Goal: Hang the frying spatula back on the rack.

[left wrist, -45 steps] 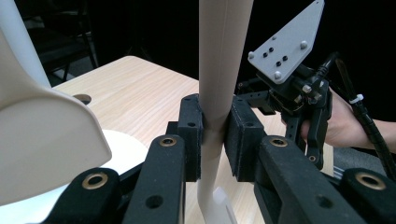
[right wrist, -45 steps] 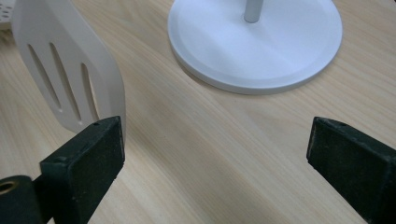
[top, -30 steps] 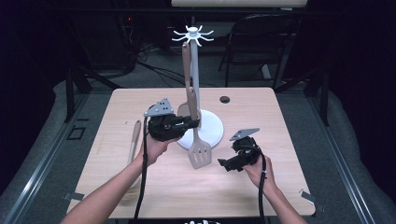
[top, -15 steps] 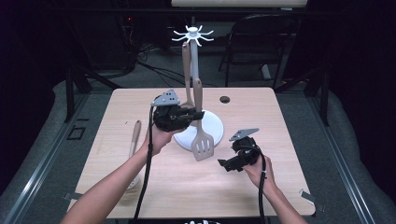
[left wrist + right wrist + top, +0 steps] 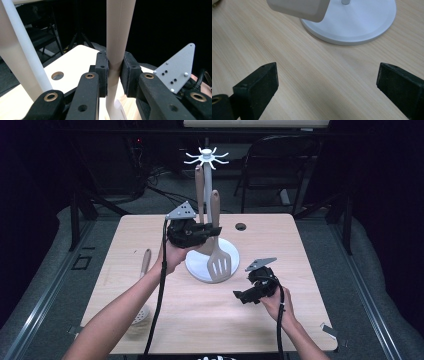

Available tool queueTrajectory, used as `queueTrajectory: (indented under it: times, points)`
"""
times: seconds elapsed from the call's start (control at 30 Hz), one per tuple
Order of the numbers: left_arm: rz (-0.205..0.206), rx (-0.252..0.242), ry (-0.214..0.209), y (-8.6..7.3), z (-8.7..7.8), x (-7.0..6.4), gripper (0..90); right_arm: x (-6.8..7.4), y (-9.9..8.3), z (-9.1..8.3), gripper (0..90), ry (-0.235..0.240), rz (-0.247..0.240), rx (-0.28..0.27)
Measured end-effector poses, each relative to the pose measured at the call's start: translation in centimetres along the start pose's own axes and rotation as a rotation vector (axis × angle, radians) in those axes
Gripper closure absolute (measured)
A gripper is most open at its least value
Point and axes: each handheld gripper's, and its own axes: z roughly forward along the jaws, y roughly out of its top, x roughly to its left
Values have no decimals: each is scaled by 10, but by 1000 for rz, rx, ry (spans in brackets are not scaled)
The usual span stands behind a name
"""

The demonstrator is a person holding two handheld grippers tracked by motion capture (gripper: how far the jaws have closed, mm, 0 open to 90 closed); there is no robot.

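Observation:
My left gripper (image 5: pixel 212 231) is shut on the beige handle of a slotted spatula (image 5: pixel 219 265) and holds it upright above the table, its head hanging in front of the white utensil stand's base (image 5: pixel 196 267). In the left gripper view both black pads clamp the spatula handle (image 5: pixel 118 37), with the left gripper (image 5: pixel 114 75) close to the stand's pole (image 5: pixel 27 55). A second beige utensil (image 5: pixel 199 185) hangs from the stand's hooked top (image 5: pixel 206 157). My right gripper (image 5: pixel 241 296) rests low over the table to the right, open; the right gripper (image 5: pixel 327 82) has bare wood between its jaws.
A wooden-handled skimmer (image 5: pixel 144 265) lies on the table's left side. A round hole (image 5: pixel 241 226) sits in the table behind the stand. The stand's base (image 5: pixel 362 22) and the spatula's head (image 5: pixel 299 8) lie just ahead of the right gripper.
My left gripper has lifted the spatula higher and shifted it right, closer to the stand's pole. The right gripper has stayed where it was.

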Motion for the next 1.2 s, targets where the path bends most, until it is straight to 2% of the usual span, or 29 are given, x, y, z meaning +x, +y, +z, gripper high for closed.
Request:
queueTrajectory:
  times: [0.5,0.9,1.2]
  points:
    - [2,-2,27,23,3,11,777,3,0,3,36,6,-18,7]
    - [-25,-6,43,36,8,20,777,3,0,3,38,6,-23,11]
    - [-48,2,58,38,11,26,777,5,0,4,38,9,-28,21]
